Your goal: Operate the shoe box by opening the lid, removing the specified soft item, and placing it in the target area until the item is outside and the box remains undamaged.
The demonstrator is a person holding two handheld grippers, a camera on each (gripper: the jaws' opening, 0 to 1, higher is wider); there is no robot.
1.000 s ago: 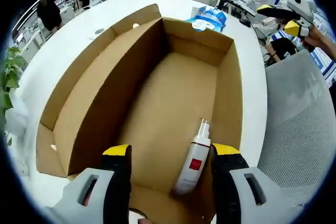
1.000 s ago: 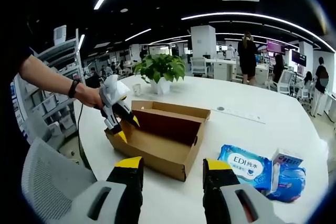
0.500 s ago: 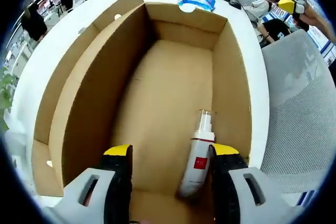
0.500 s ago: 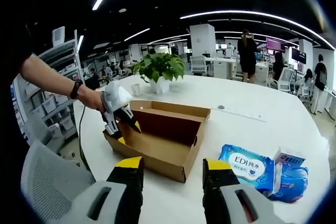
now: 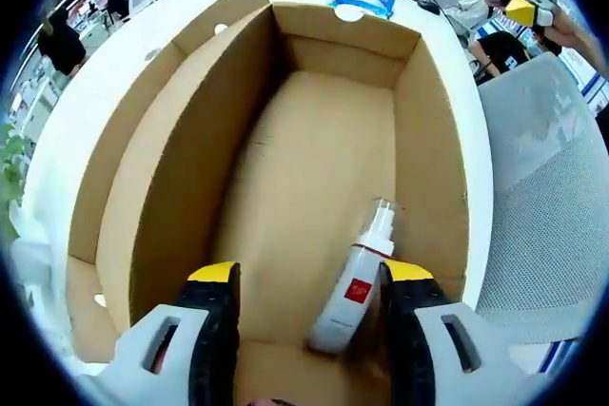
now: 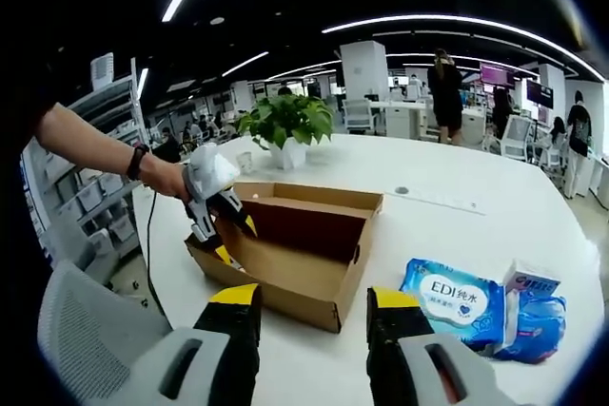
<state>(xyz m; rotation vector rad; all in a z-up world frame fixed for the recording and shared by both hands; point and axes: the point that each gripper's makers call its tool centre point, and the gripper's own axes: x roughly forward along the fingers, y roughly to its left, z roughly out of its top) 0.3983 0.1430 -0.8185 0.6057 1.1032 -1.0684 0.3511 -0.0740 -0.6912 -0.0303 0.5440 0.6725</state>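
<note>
Grey tool (image 5: 309, 282), yellow-tipped black jaws

Open-plan office: desk rows (image 6: 404, 121), monitors (image 6: 495, 76), ceiling strip lights (image 6: 457, 26).

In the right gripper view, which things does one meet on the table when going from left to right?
Left claw → open shoe box → blue wipes pack → small white carton.

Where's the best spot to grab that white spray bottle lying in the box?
Probably the white spray bottle at its mid-body, near the red label, with the left gripper coming straight down, open jaws astride it. It lies flat along the shoe box's right wall, leaving little clearance there.
</note>
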